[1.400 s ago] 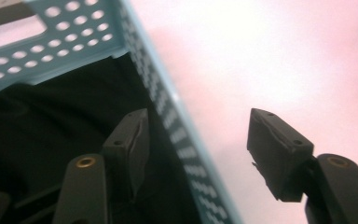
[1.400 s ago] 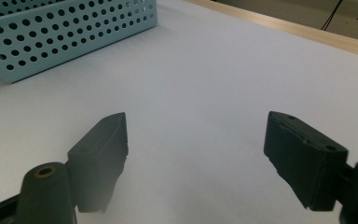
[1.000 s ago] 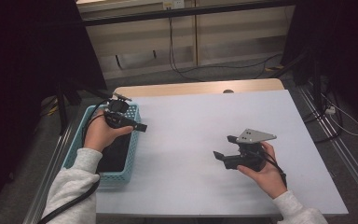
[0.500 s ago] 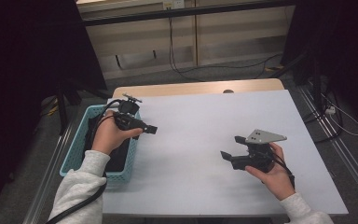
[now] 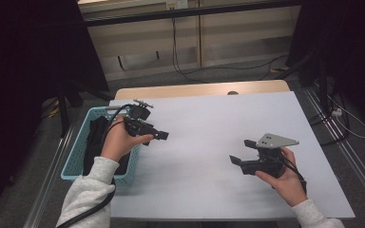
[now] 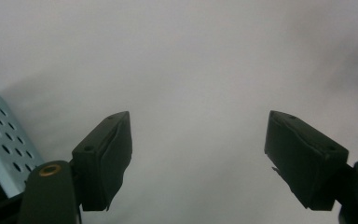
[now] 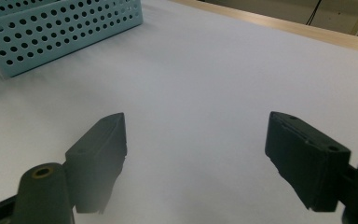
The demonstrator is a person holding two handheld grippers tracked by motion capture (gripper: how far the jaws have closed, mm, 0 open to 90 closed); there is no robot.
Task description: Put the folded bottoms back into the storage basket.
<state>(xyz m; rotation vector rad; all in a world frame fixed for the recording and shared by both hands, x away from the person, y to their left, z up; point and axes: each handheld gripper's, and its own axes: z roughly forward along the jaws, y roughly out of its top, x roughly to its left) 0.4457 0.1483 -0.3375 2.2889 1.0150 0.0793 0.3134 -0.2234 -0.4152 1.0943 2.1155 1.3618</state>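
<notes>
Hovering left gripper (image 5: 164, 136) fingers (image 6: 103, 154) just opened, empty, basket (image 5: 78, 156) just beside

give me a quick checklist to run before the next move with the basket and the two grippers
1. Left gripper empty: ok. Its jaws have just been opening, they stand wide apart and nothing is between them.
2. Right gripper empty: ok, jaws apart over bare white table.
3. Left gripper free of the blue basket: ok, its jaws are out over the table beside the basket's right wall.
4. Dark item in the basket sits inside the walls: ok; what it is, cannot tell.
5. Basket fully supported: not ok, it sits at the table's left edge and looks to overhang it.
6. Cable trailing from the left gripper away from the basket: cannot tell.
</notes>
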